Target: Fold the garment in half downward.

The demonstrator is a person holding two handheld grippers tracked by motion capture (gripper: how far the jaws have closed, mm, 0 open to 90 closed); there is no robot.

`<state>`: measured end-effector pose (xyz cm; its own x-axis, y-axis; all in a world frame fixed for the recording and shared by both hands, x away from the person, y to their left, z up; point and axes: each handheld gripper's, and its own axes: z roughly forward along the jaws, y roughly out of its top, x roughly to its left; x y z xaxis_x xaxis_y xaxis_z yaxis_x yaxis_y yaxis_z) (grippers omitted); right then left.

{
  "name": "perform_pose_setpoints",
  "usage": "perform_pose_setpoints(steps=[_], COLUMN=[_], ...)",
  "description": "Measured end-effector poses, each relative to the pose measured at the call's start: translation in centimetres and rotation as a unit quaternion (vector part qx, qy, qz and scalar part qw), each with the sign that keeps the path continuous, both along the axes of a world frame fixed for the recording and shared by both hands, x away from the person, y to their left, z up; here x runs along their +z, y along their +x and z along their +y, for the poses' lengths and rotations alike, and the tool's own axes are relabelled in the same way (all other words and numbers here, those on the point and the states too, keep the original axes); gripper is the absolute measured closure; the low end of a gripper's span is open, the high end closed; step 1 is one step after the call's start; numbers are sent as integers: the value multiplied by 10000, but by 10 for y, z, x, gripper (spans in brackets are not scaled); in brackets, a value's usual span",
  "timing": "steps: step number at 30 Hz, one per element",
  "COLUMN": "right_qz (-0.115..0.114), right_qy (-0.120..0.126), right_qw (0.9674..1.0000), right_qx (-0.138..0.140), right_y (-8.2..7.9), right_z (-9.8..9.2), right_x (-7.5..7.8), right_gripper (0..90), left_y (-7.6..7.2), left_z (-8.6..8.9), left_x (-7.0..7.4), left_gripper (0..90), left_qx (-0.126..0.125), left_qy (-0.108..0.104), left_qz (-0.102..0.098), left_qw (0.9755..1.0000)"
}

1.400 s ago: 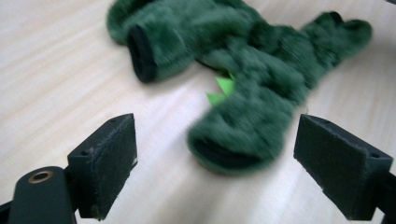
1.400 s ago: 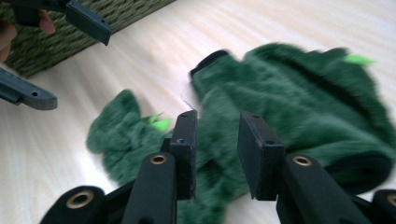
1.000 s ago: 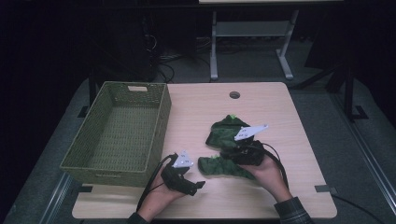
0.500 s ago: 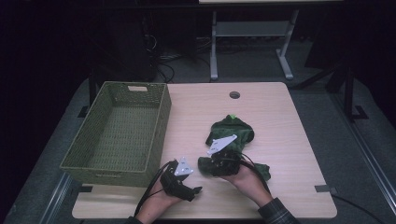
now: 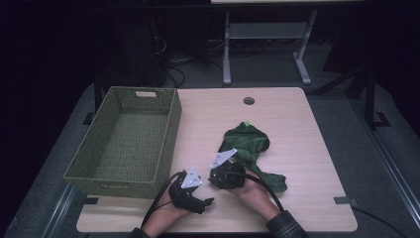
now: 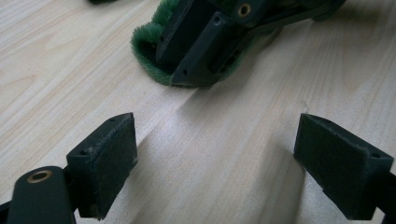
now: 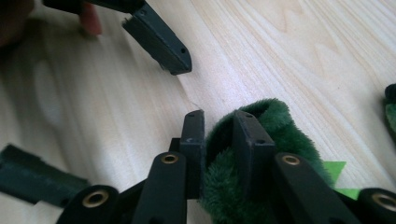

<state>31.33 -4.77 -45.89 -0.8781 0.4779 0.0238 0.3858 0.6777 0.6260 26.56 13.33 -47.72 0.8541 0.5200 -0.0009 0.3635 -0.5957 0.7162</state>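
Note:
A dark green fuzzy cloth (image 5: 247,144) lies crumpled right of the table's centre, with one end trailing toward the front edge. My right gripper (image 5: 218,177) is low at the cloth's front-left end. In the right gripper view its jaws (image 7: 219,122) are shut on a fold of the green cloth (image 7: 280,126). My left gripper (image 5: 205,198) rests near the front edge, just left of the right one. Its jaws (image 6: 215,154) stand wide open over bare wood, with the pinched cloth (image 6: 149,42) a short way ahead of them.
A large woven green basket (image 5: 171,129) stands at the table's left side, its inside bare. The light wooden table (image 5: 297,124) has a round cable hole (image 5: 248,100) near its far edge. A metal stand and cables lie on the dark floor beyond.
My right gripper has come down and toward the front left, close to the left gripper, drawing the cloth's end with it. The left gripper has stayed where it was.

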Motion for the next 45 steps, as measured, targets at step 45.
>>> perform_pose_setpoints(steps=[45], right_qz=[157], right_qy=[1337], right_qw=[9900], right_qx=[-413], right_y=[-10], right_z=[-96], right_x=[40], right_gripper=[852], left_y=[0], left_z=[0], left_x=[0], left_gripper=[124], left_qx=[-20], left_qy=[-13], left_qz=[1], left_qw=[10000])
